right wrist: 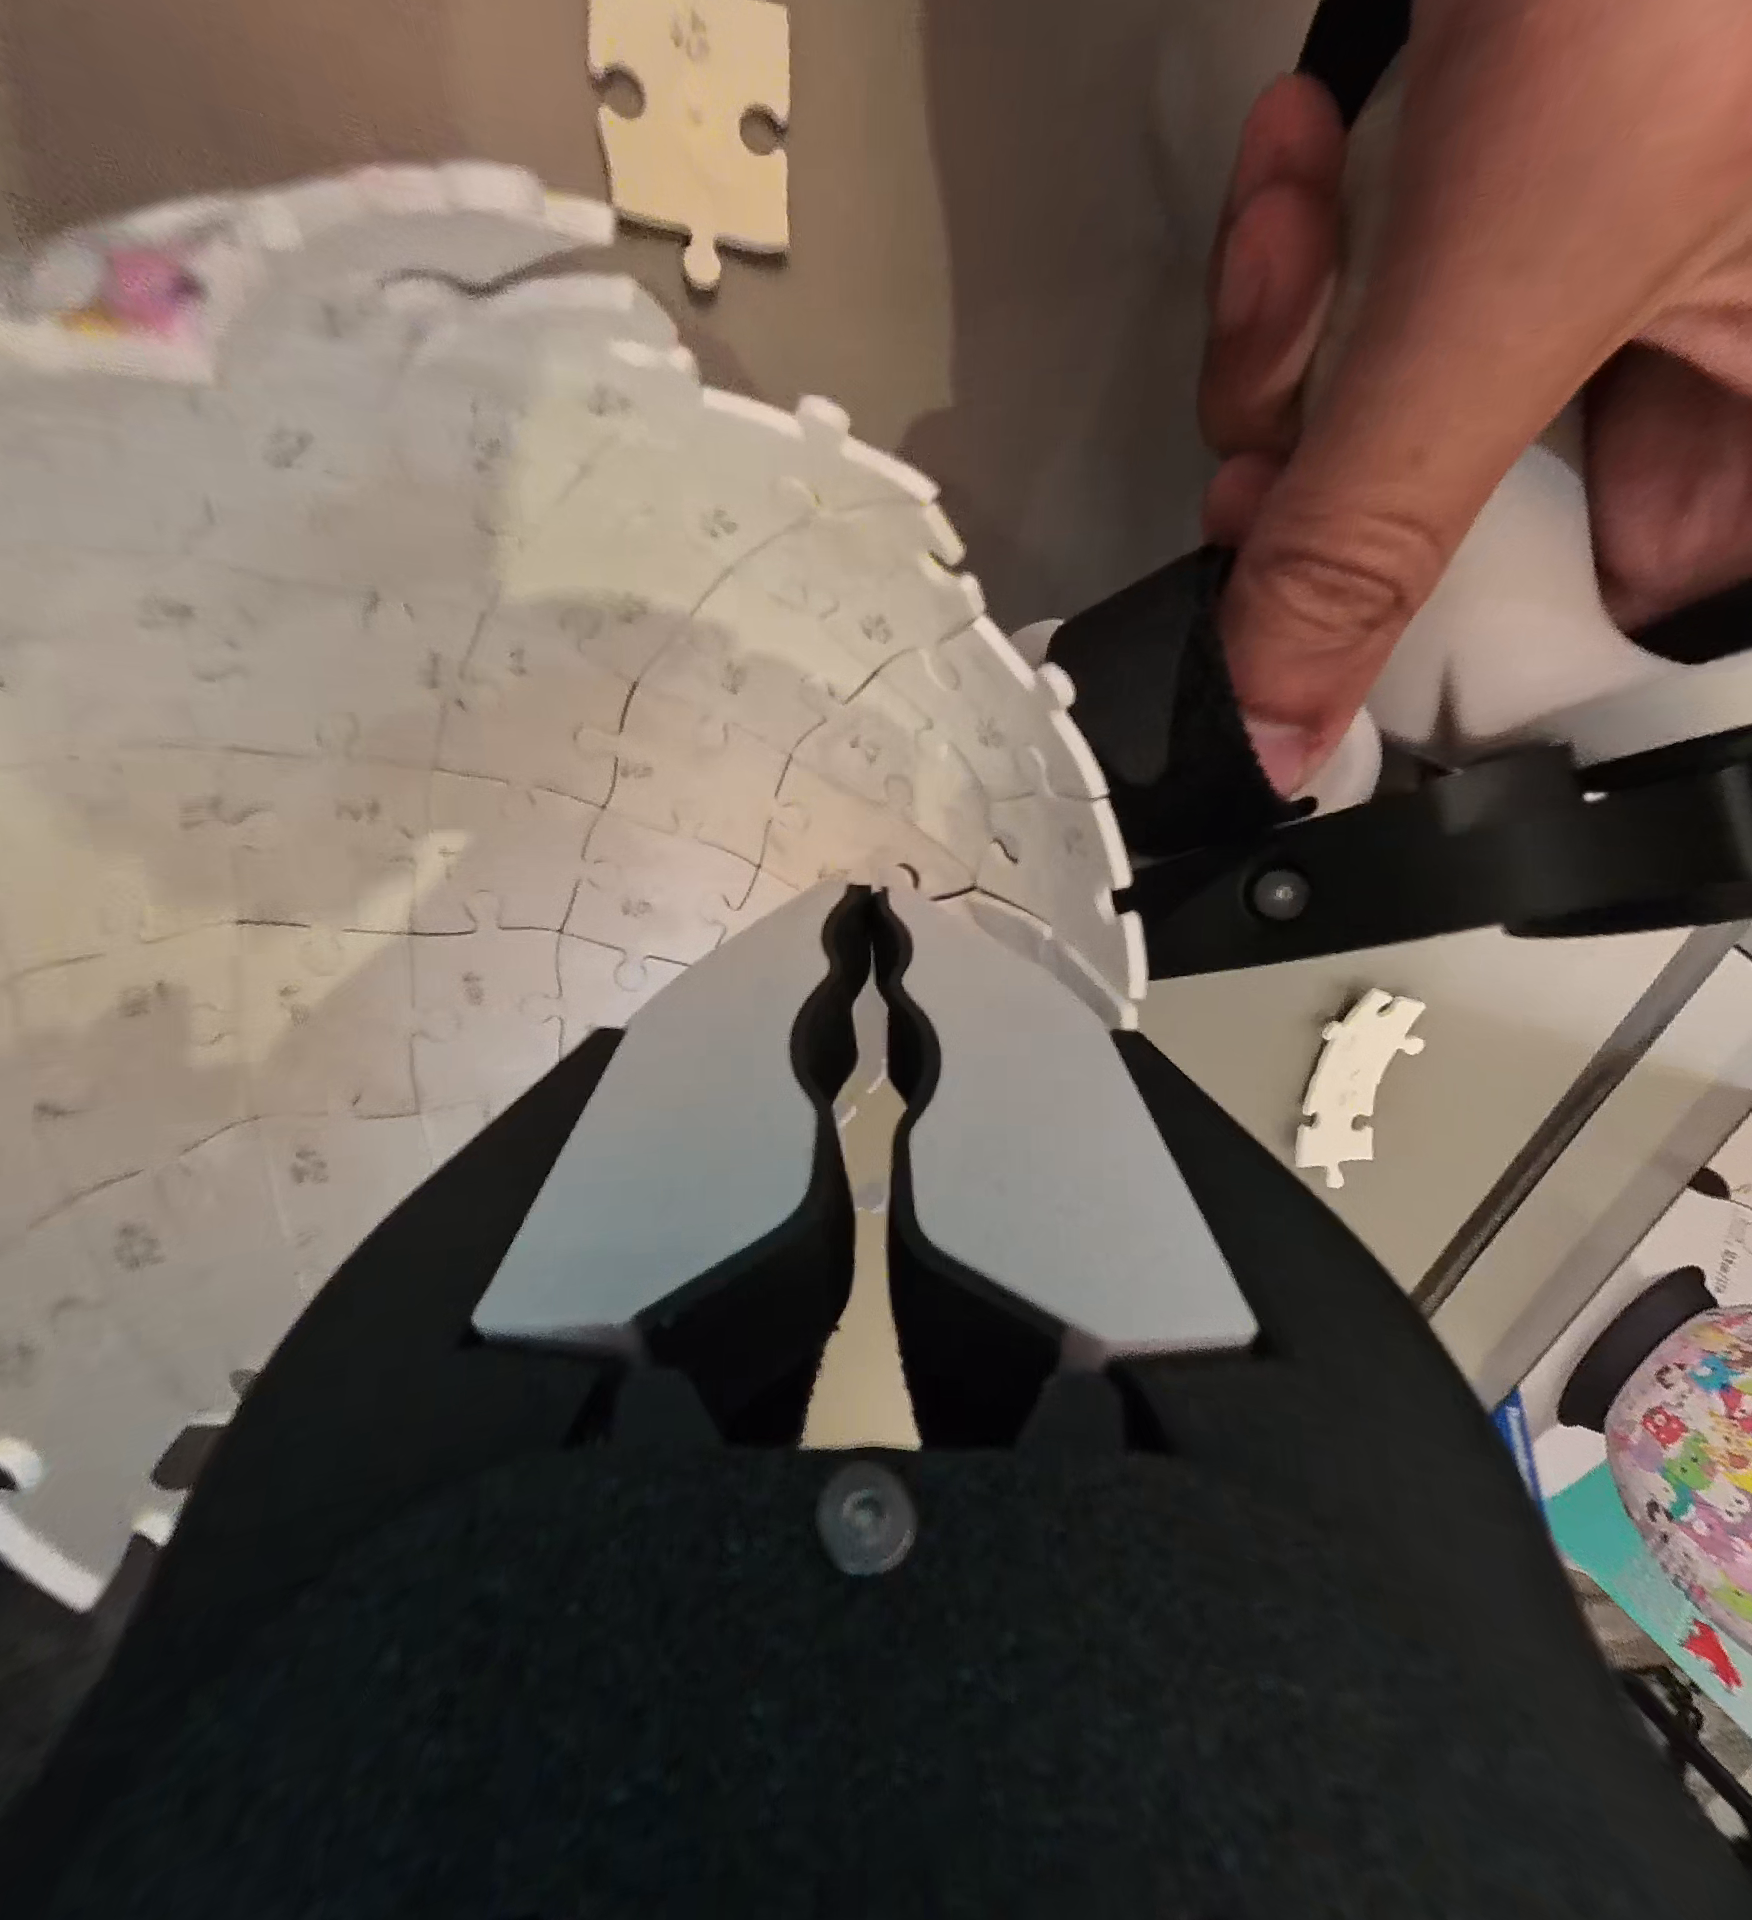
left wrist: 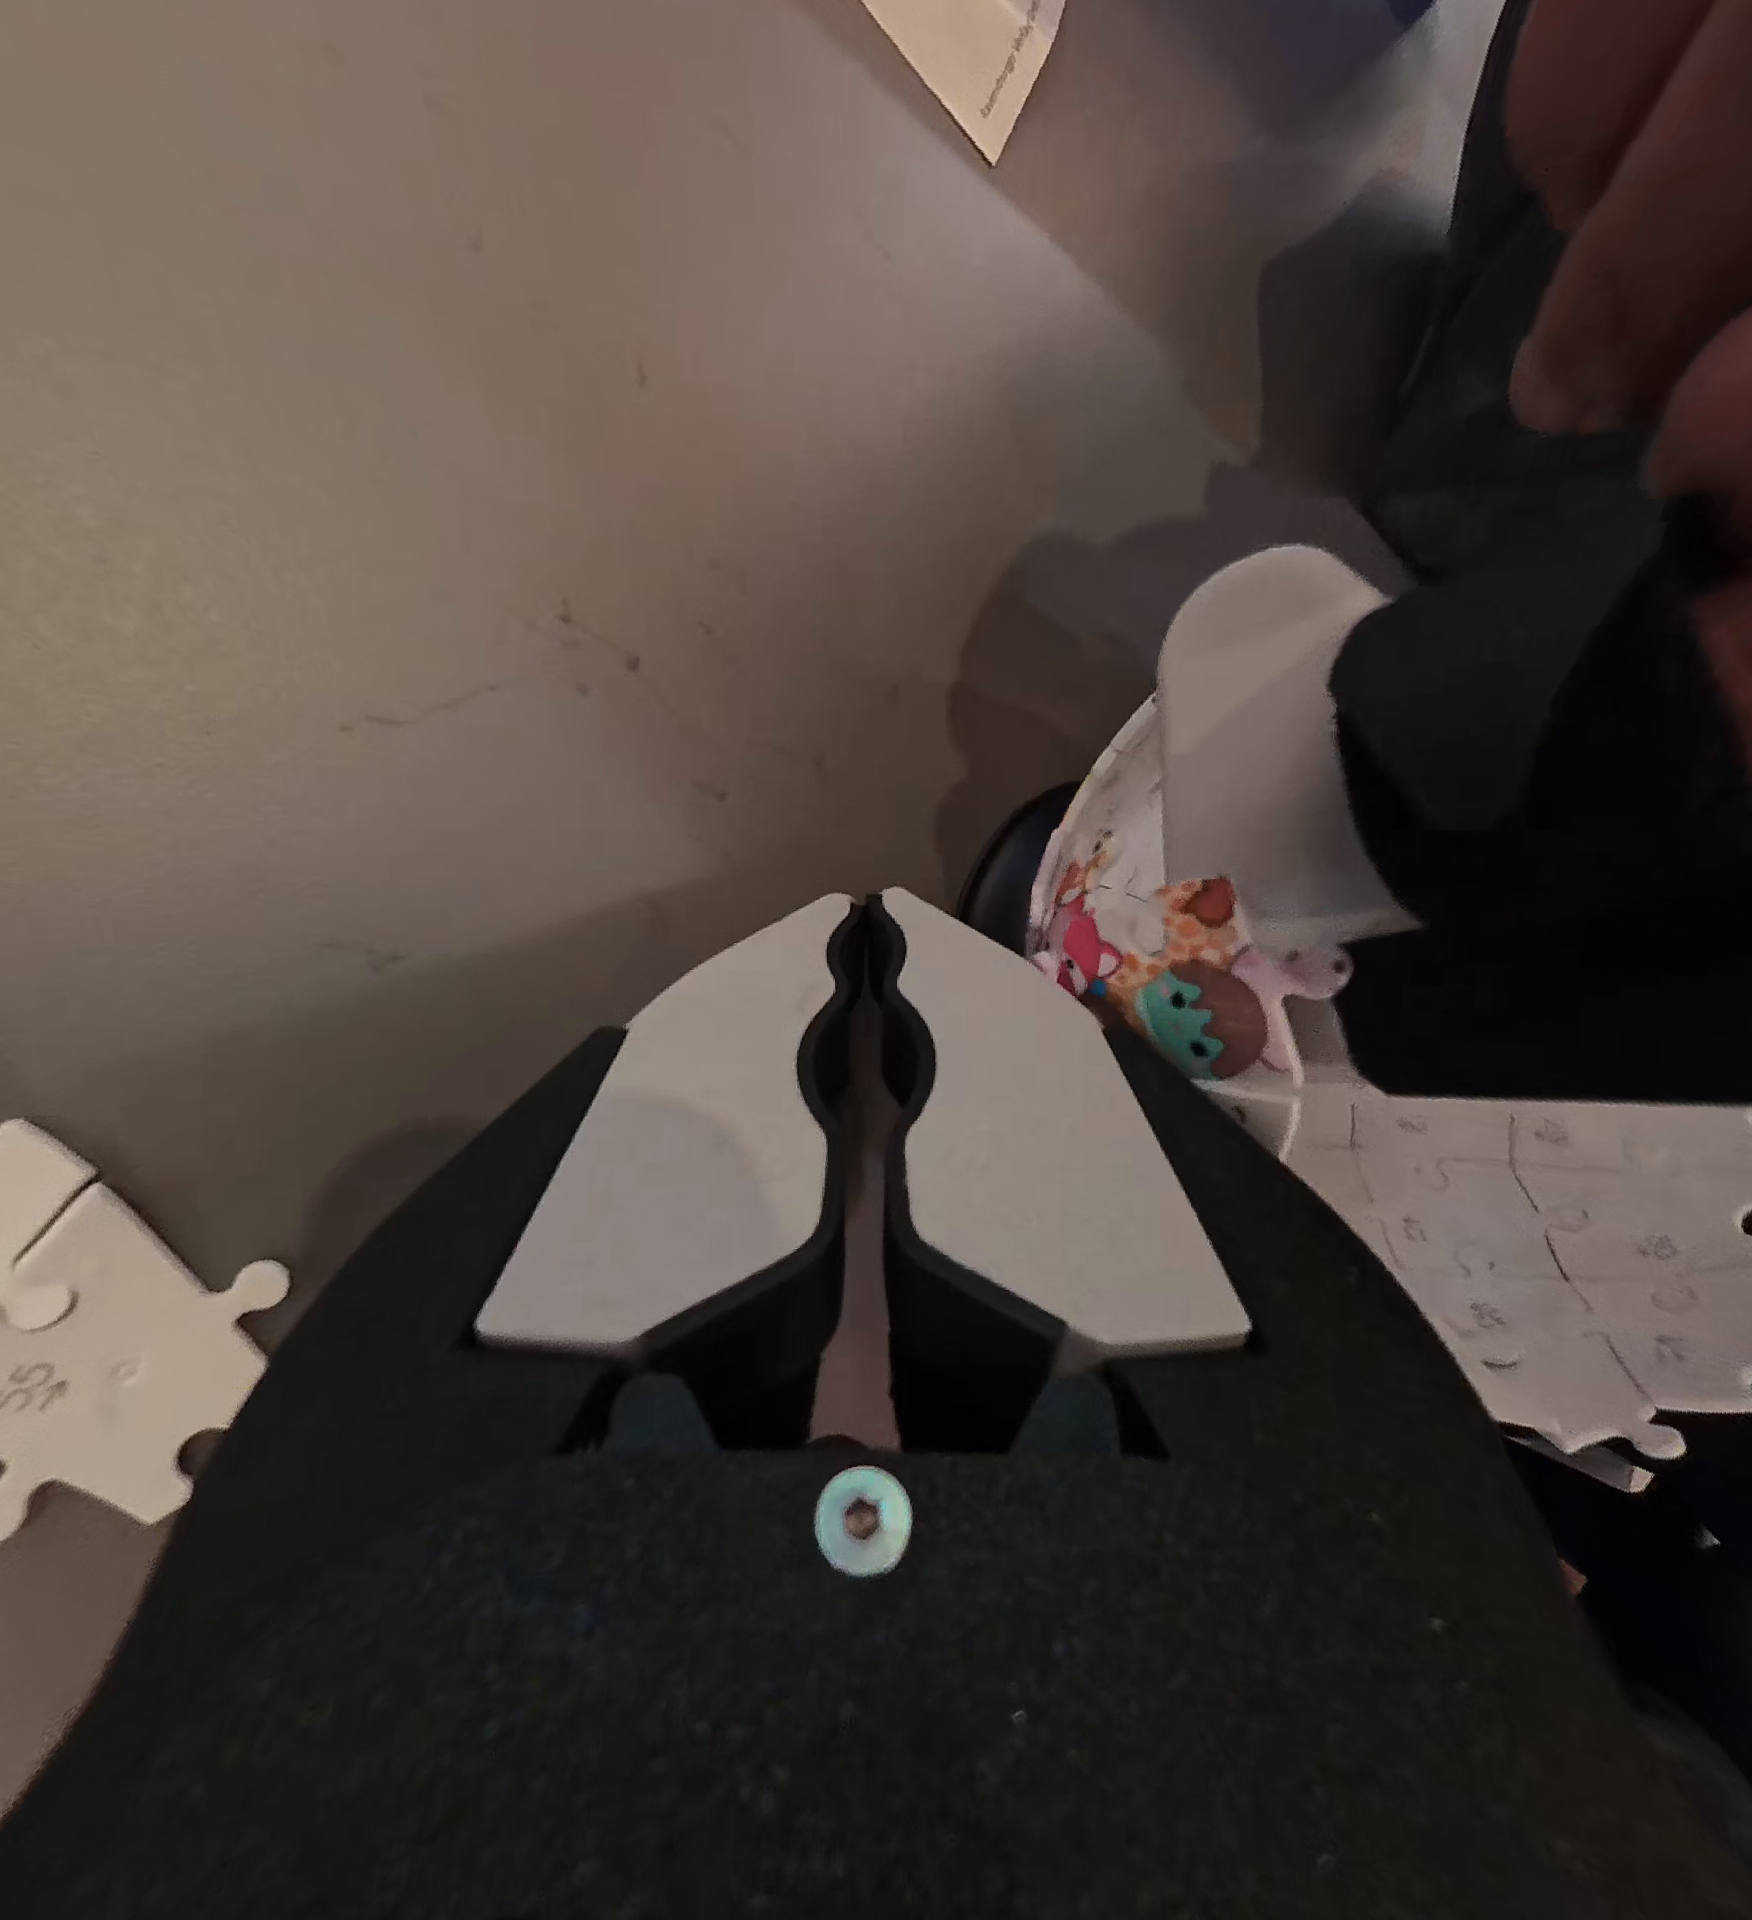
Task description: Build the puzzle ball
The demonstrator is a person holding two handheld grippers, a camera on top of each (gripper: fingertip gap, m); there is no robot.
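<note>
Both hand-held grippers, left (left wrist: 870, 914) and right (right wrist: 870, 904), are closed and empty; steady the half-built puzzle ball (right wrist: 352, 748) before adding the curved piece (right wrist: 1355, 1081) beside it.

The half-built puzzle ball (right wrist: 332, 727) is blurred along its far rim and cut off at the left edge. In the left wrist view, a dark gripper body hides most of it. A pair of joined pieces (left wrist: 51, 1320) runs off the left edge.
</note>
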